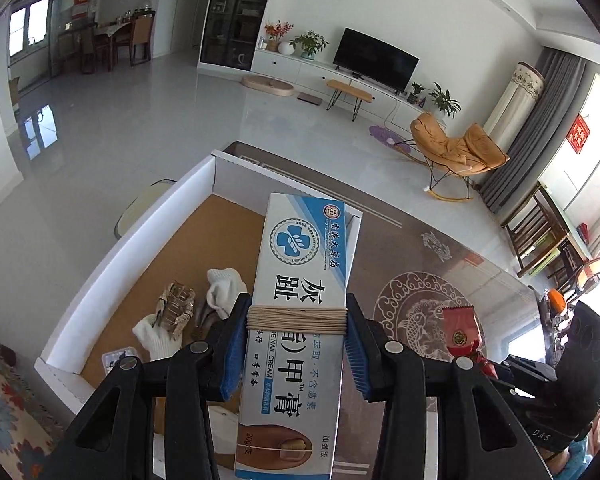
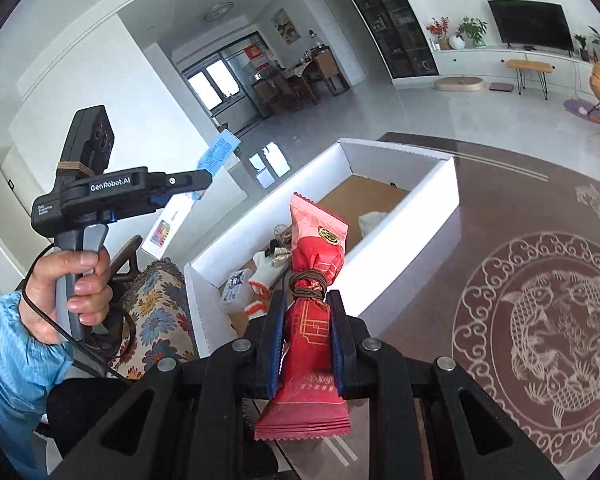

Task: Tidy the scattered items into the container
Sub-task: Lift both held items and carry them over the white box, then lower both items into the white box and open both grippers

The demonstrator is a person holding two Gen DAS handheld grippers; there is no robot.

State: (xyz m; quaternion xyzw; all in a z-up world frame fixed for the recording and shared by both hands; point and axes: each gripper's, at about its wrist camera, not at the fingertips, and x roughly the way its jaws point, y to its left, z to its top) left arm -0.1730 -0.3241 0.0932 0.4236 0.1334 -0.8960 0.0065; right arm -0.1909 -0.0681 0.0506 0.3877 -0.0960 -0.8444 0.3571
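My left gripper is shut on a long white and blue nail cream box bound with a rubber band, held above the white cardboard box with a brown floor. Inside the cardboard box lie white gloves, a metallic hair clip and a small packet. My right gripper is shut on a red wrapped packet tied with brown cord, held near the cardboard box's near wall. The left gripper with the cream box shows in the right wrist view, above the cardboard box's left side.
The cardboard box stands on a brown table with a fish pattern. A floral cushioned seat is beside the table on the left. The right gripper with the red packet shows in the left wrist view.
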